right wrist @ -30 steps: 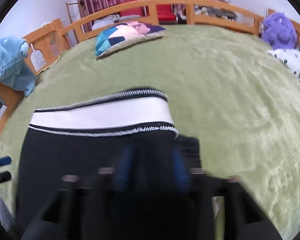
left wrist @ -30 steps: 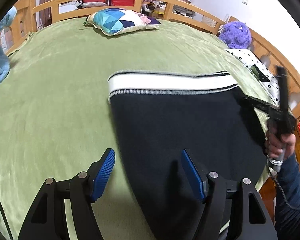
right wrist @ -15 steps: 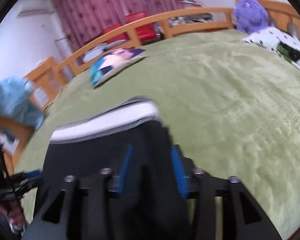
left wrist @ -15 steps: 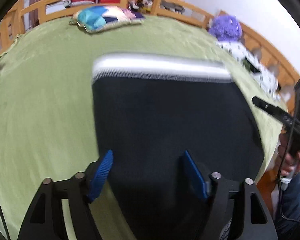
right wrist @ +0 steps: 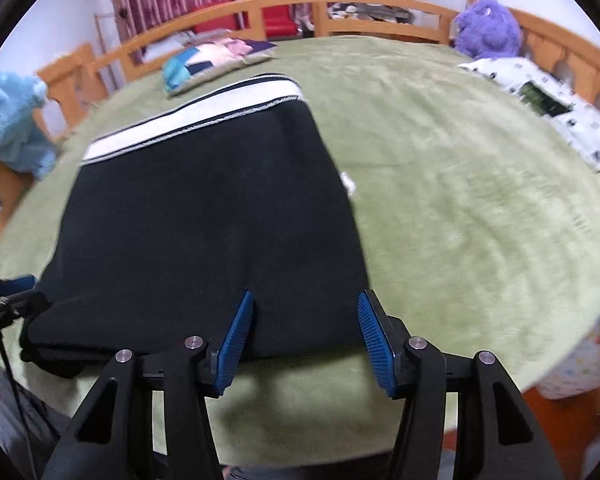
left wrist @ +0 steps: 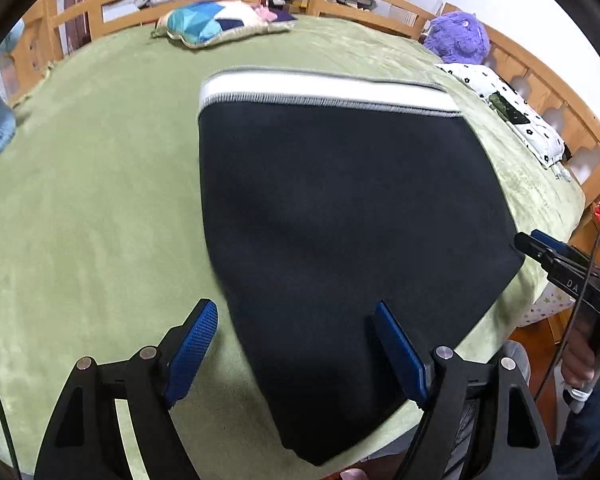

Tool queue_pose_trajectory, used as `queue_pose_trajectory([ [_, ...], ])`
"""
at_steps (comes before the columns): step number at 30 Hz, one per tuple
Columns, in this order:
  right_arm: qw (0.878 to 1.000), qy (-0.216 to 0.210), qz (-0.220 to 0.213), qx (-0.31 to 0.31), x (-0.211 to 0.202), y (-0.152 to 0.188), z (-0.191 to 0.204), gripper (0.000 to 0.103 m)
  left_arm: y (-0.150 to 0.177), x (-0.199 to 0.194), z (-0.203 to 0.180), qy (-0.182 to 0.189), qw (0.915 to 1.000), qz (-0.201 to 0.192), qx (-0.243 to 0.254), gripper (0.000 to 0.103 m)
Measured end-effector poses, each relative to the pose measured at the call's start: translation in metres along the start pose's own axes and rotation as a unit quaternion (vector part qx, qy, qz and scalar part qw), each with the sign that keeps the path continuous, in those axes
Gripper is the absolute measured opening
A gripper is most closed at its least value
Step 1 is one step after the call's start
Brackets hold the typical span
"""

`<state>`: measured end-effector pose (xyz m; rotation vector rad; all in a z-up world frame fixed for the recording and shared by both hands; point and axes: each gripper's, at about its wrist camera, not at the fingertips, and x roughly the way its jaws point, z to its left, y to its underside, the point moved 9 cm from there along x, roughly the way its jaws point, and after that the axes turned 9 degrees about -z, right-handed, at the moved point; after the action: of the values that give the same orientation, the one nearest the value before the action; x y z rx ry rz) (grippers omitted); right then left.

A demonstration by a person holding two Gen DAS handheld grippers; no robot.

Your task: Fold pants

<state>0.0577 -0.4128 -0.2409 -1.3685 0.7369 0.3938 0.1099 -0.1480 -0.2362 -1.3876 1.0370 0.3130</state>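
folded black pants (left wrist: 339, 216) lay flat on green bed cover (left wrist: 92, 200), left gripper (left wrist: 296, 344) opening above near edge, right gripper (right wrist: 303, 332) opening, both grasping nothing

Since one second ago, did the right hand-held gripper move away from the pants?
Yes. The right hand-held gripper, jaws opening and empty, has pulled back from over the black pants toward the green blanket's near edge.

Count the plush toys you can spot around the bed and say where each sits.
2. A purple plush toy sits at the far right corner by the wooden rail; a light blue plush toy hangs on the left rail. Others may be hidden out of frame.
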Motion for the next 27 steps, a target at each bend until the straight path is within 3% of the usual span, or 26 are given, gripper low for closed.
queue_pose_trajectory([
  [6,1.000,0.013,-0.028,-0.002,-0.042,-0.025,0.016,0.055,-0.023,-0.033,-0.021,0.005,0.9997,-0.023,-0.008,0.080],
  [10,0.999,0.012,-0.041,0.013,-0.069,-0.042,0.019,0.055,-0.038,-0.063,-0.031,-0.012,0.9990,-0.044,-0.008,0.080],
  [14,0.998,0.041,-0.039,0.005,-0.093,-0.047,0.024,0.058,-0.041,-0.093,-0.036,-0.017,0.9974,-0.069,-0.014,0.084],
  [17,0.998,0.046,-0.041,0.005,-0.111,-0.047,0.029,0.065,-0.041,-0.111,-0.037,-0.028,0.9956,-0.088,-0.019,0.090],
  [19,0.998,0.046,-0.052,0.004,-0.125,-0.048,0.031,0.082,-0.040,-0.122,-0.037,-0.030,0.9945,-0.098,-0.021,0.091],
  [21,0.996,0.048,-0.077,0.000,-0.144,-0.051,0.034,0.089,-0.040,-0.131,-0.036,-0.034,0.9934,-0.106,-0.026,0.092],
  [27,0.995,0.045,-0.093,0.002,-0.172,-0.052,0.039,0.093,-0.034,-0.156,-0.042,-0.055,0.9907,-0.124,-0.015,0.100],
])
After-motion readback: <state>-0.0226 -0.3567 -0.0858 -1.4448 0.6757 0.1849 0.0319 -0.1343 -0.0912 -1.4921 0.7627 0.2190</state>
